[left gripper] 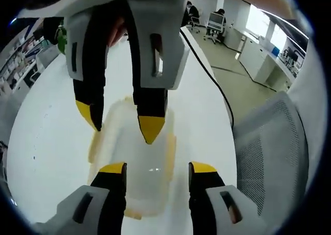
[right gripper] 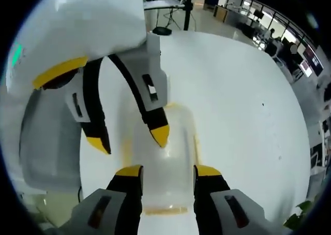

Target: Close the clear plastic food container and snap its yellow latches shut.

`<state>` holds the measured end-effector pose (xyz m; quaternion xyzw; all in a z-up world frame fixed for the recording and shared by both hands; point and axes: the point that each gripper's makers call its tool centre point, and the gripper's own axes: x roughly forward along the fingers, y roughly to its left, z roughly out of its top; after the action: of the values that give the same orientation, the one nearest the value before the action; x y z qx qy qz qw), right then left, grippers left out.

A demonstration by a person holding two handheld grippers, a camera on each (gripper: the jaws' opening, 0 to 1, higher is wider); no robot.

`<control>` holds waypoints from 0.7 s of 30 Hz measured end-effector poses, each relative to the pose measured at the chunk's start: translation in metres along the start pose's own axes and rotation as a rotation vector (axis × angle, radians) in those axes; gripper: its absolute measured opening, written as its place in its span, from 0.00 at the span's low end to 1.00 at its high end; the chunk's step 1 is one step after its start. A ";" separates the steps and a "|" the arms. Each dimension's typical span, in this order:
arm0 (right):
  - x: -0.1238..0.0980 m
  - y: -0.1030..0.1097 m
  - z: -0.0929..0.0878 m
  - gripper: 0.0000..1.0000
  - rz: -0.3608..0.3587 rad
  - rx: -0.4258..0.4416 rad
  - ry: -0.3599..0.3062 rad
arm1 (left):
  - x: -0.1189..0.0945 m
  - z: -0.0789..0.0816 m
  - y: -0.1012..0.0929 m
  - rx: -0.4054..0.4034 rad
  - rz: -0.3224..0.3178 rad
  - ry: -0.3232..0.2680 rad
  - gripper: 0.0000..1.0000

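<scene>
The clear plastic container point(left gripper: 135, 160) lies on the white table point(left gripper: 46, 131), with pale yellow latches point(left gripper: 95, 144) along its rim. My left gripper point(left gripper: 158, 169) hovers open over its near end, nothing between the jaws. The right gripper point(left gripper: 120, 122) reaches in from the top, open, its yellow fingertips point(left gripper: 151, 129) over the container's far half. In the right gripper view the container point(right gripper: 178, 123) lies straight ahead, a yellow latch point(right gripper: 165, 210) at its near end. My right gripper point(right gripper: 168, 171) is open above it, facing the open left gripper point(right gripper: 131, 140). Whether the lid is seated I cannot tell.
A grey mesh chair point(left gripper: 274, 142) stands at the table's right edge, and a black cable point(left gripper: 207, 69) runs across the tabletop. Office desks with seated people point(left gripper: 212, 23) lie beyond. In the right gripper view the chair point(right gripper: 49, 142) is at left and a black stand base point(right gripper: 163, 30) at the far table edge.
</scene>
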<state>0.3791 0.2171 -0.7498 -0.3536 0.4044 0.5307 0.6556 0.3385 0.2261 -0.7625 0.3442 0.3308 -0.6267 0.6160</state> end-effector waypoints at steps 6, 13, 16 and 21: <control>0.003 0.000 -0.002 0.38 0.005 -0.003 0.003 | 0.000 0.000 0.000 -0.001 0.002 -0.005 0.48; 0.005 -0.001 -0.004 0.39 0.009 -0.009 0.009 | 0.000 0.000 -0.001 0.000 0.007 -0.006 0.49; 0.006 -0.002 -0.004 0.40 0.008 -0.013 0.010 | 0.001 0.000 -0.001 0.004 0.012 -0.005 0.49; 0.006 -0.006 -0.003 0.41 0.002 -0.020 0.012 | 0.001 0.000 -0.002 0.010 0.021 -0.001 0.49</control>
<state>0.3849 0.2155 -0.7565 -0.3628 0.4032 0.5335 0.6490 0.3368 0.2254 -0.7634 0.3504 0.3236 -0.6221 0.6209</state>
